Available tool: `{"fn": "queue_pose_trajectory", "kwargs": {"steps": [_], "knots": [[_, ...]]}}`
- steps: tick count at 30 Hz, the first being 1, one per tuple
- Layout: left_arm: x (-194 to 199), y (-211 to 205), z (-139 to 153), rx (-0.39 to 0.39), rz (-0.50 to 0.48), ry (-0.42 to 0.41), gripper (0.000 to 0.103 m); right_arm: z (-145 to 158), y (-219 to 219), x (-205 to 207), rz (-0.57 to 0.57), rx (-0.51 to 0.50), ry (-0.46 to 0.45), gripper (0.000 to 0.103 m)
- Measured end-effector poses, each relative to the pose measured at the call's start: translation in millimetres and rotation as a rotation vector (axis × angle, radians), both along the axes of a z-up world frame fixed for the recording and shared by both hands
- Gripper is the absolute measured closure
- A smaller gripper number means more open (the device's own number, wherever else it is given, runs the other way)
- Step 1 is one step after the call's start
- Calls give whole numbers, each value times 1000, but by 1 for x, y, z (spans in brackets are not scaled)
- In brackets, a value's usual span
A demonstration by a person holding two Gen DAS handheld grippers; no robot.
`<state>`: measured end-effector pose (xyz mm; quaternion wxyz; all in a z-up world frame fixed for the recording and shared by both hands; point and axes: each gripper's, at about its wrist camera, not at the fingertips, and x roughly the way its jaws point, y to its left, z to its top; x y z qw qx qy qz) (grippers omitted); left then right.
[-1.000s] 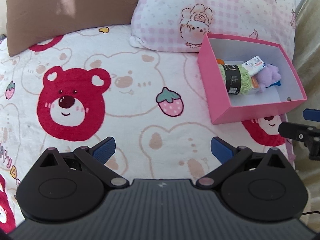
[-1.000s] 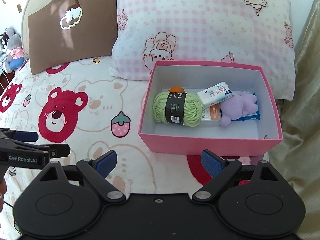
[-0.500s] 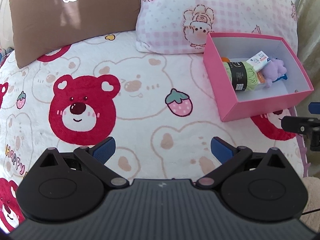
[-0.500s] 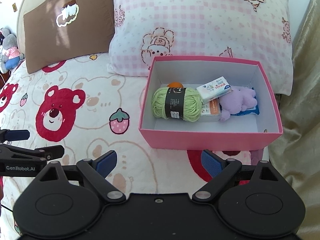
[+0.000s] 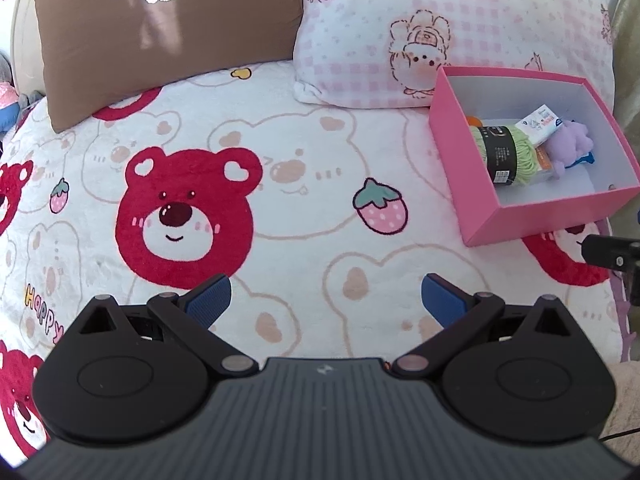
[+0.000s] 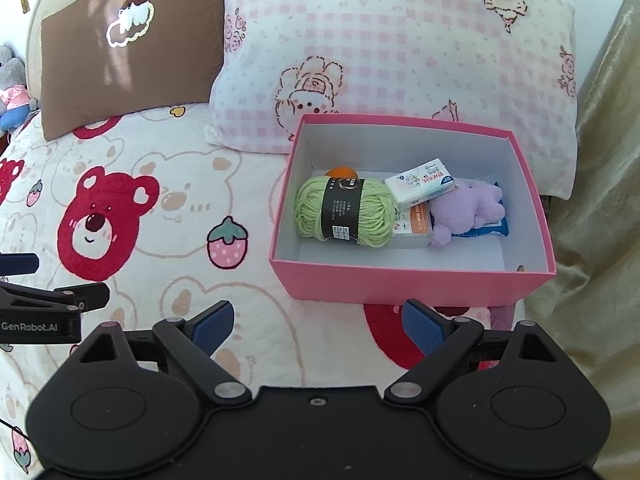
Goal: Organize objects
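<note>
A pink box (image 6: 400,282) (image 5: 532,222) sits on the bed at the right, against a checked pillow. Inside lie a green yarn ball (image 6: 346,211) (image 5: 505,151), an orange ball (image 6: 341,171) behind it, a white tissue pack (image 6: 420,182), an orange-labelled pack (image 6: 416,222), a purple plush toy (image 6: 466,212) (image 5: 568,142) and a blue wrapper (image 6: 490,233). My right gripper (image 6: 318,326) is open and empty, just in front of the box. My left gripper (image 5: 326,300) is open and empty over the bear-print blanket, left of the box.
A brown pillow (image 5: 160,28) and a pink checked pillow (image 6: 400,40) line the head of the bed. Soft toys (image 6: 12,92) sit at the far left. A beige curtain (image 6: 600,200) hangs right of the bed edge. The bear-print blanket (image 5: 280,184) spreads left of the box.
Both grippers have drawn back from the box and pillows, so more of the blanket shows. Both stay open and empty; the box contents have not moved.
</note>
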<state>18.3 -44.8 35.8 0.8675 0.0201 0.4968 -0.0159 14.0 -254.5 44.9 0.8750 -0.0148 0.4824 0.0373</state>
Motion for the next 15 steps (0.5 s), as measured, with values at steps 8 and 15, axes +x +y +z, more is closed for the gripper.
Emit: {"fn": "queue_pose_trajectory", "kwargs": {"steps": [8, 15], "knots": [[2, 6, -3, -33, 12, 28, 0, 3, 1, -2, 4, 0, -12, 10], [2, 6, -5, -39, 13, 40, 0, 2, 1, -1, 9, -6, -8, 10]]}}
